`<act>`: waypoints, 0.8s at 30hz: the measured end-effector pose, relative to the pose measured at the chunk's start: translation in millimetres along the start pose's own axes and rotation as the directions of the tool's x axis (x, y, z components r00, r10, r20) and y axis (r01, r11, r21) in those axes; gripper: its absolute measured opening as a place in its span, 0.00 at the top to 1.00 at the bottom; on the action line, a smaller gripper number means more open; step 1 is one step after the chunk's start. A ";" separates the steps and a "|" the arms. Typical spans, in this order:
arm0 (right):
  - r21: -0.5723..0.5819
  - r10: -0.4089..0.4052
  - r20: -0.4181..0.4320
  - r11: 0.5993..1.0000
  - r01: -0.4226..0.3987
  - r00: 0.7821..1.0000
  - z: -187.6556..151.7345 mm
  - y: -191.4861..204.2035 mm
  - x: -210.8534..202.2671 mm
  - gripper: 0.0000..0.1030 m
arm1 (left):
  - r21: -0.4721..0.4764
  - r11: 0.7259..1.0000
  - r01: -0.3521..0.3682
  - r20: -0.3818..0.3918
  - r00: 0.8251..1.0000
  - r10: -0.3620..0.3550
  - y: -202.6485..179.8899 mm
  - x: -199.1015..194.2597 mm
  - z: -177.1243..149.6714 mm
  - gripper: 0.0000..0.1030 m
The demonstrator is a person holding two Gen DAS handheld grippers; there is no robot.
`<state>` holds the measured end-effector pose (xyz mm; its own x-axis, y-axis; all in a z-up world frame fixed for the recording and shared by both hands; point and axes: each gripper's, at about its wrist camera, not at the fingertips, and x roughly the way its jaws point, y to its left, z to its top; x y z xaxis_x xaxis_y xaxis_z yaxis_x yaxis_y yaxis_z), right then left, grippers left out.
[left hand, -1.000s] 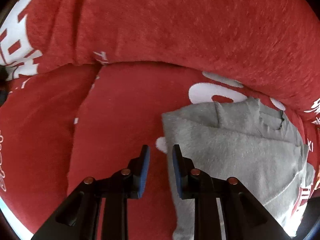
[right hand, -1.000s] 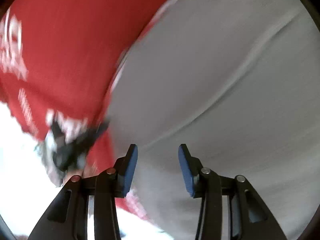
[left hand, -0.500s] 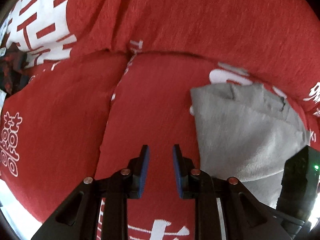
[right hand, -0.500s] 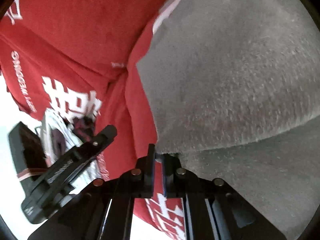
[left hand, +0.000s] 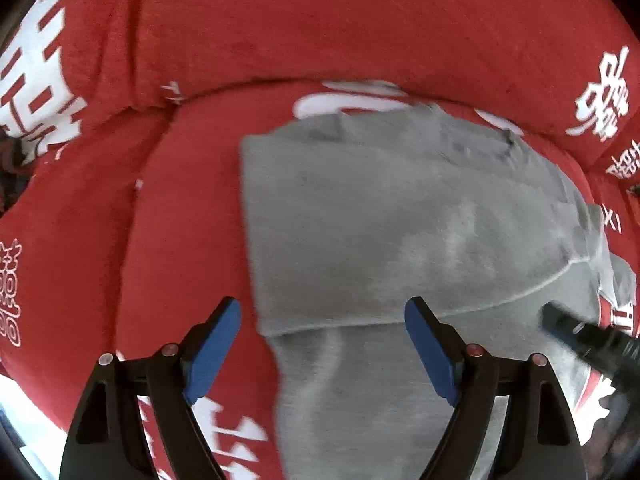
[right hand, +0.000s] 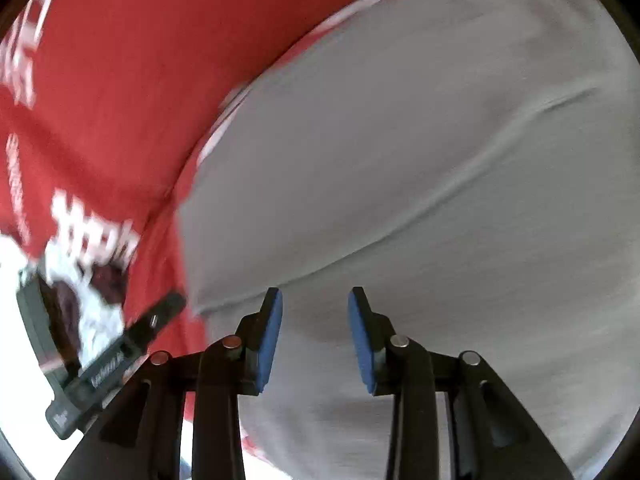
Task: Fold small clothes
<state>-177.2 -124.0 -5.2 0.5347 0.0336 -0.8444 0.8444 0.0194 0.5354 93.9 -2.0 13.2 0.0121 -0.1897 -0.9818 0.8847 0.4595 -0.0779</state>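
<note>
Far left in the left wrist view: large white Chinese characters (left hand: pixel 38 76) printed on a red cushioned cover (left hand: pixel 320 32), too cropped to read; lower down, a thin outlined double-happiness style motif (left hand: pixel 10 292) at the left rim. Toward the middle: left gripper (left hand: pixel 322 344) spread wide, blue pads far apart, nothing held, hovering over the near left corner of one grey garment (left hand: pixel 400 240). Garment folded over on itself, upper layer ending in a hemmed edge just ahead of the pads, lying on the red seat below the backrest. Further right: white letters "XI" (left hand: pixel 612 222) on the red fabric, another white character (left hand: pixel 604 96) above, and a dark tip of the other tool (left hand: pixel 576 332) at the right edge. In the right wrist view, blurred by motion: more white writing (right hand: pixel 96 232) on the red cover (right hand: pixel 132 80) at left, unreadable; a black tool body (right hand: pixel 108 364) low left carrying small white lettering, not legible. Then right gripper (right hand: pixel 315 336) released, pads moderately apart, empty, poised close above the grey garment (right hand: pixel 440 160), which fills the right half. Count: one garment, two grippers, four blue pads.
</note>
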 end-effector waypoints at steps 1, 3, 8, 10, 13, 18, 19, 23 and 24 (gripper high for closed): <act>0.014 -0.020 0.016 1.000 0.020 1.000 6.1 -14.0 -11.1 0.62 | 0.009 1.000 -0.003 -0.004 1.000 0.003 -8.4 0.6 -0.7 0.18; 0.040 -0.046 0.031 0.998 0.045 0.998 13.1 -32.9 -26.0 0.61 | 0.028 1.000 -0.011 -0.017 1.000 0.011 -25.7 2.1 -2.8 0.18; 0.083 -0.100 0.057 0.992 0.096 0.993 21.3 -74.3 -59.4 0.55 | 0.058 0.998 -0.019 -0.058 0.998 0.023 -65.0 5.9 -7.2 0.00; 0.110 -0.112 0.065 0.988 0.105 0.992 23.2 -93.9 -73.1 0.55 | 0.073 0.997 -0.027 -0.069 0.997 0.032 -80.3 8.0 -7.3 0.00; 0.134 -0.124 0.072 0.984 0.113 0.990 25.5 -116.4 -83.8 0.52 | 0.091 0.995 -0.047 -0.085 0.995 0.055 -104.2 12.0 -6.9 0.00; 0.219 -0.130 0.111 0.970 0.103 0.985 33.2 -173.1 -112.7 0.50 | 0.096 0.989 -0.110 -0.099 0.988 0.119 -135.4 24.6 -1.3 0.00; 0.246 -0.128 0.123 0.965 0.095 0.984 34.7 -182.9 -116.8 0.50 | 0.096 0.989 -0.109 -0.110 0.987 0.120 -141.6 27.8 -0.1 0.00; 0.362 -0.123 0.184 0.931 0.049 0.975 43.4 -232.6 -137.5 0.50 | 0.111 0.992 -0.056 -0.131 0.989 0.071 -167.8 33.1 2.3 0.00; 0.388 -0.129 0.208 0.921 0.039 0.970 46.3 -244.6 -142.4 0.50 | 0.119 0.991 -0.052 -0.125 0.990 0.067 -174.1 33.2 3.1 0.00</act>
<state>-458.3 -179.8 -16.7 0.4167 -0.1773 -0.8916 0.8119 -0.3684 0.4528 -58.3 -91.0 -5.2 0.0134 -0.0487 -0.9987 0.9322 0.3620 -0.0052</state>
